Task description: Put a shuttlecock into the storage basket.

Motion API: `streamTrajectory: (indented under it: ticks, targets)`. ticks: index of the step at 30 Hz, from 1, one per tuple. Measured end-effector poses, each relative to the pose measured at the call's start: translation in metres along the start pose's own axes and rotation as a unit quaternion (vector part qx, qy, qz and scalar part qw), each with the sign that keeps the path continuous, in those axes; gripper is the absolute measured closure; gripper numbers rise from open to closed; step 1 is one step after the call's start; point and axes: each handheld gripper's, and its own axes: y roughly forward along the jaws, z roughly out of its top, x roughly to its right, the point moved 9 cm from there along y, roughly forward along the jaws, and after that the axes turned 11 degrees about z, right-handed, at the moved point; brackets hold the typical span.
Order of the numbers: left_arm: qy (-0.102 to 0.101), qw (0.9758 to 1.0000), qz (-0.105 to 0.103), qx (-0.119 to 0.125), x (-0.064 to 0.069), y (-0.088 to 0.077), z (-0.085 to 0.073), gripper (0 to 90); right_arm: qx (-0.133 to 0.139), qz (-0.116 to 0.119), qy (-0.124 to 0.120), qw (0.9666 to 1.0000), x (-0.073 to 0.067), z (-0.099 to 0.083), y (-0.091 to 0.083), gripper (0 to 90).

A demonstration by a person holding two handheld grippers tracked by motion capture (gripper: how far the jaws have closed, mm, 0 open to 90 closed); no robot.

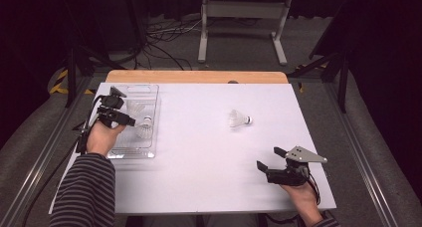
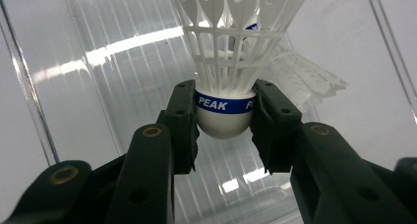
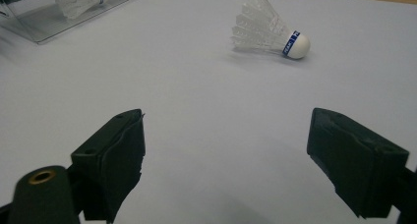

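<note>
White-topped table [image 1: 199, 152] with a bare wooden strip [image 1: 196, 76] along its far edge. A clear plastic tray [image 1: 154, 95] rests on the table near its left edge. A white shuttlecock [image 1: 240, 119] with a blue band lies on its side near the centre, well apart from the tray.

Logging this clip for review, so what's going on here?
A person is moving shuttlecocks at a white table with a gripper in each hand. The left gripper is shut on a shuttlecock by its cork, over the clear tray at the table's left, where another shuttlecock already lies. The right gripper rests open near the table's right front. A third shuttlecock lies on its side mid-table, beyond the open jaws.
</note>
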Motion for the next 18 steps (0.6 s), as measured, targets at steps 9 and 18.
streamTrajectory:
  ticks: [9, 18]
  targets:
    - [-0.008, 0.9998, 0.011, -0.014, -0.0038, 0.0067, -0.0004, 64.4, 0.0, 0.002, -0.001, 1.0, -0.0003, 0.0, 0.0001, 15.3]
    - [-0.01, 0.9997, 0.013, -0.018, -0.0044, 0.0093, -0.0004, 64.3, -0.001, 0.001, -0.001, 1.0, -0.0003, -0.0002, 0.0, 15.3]
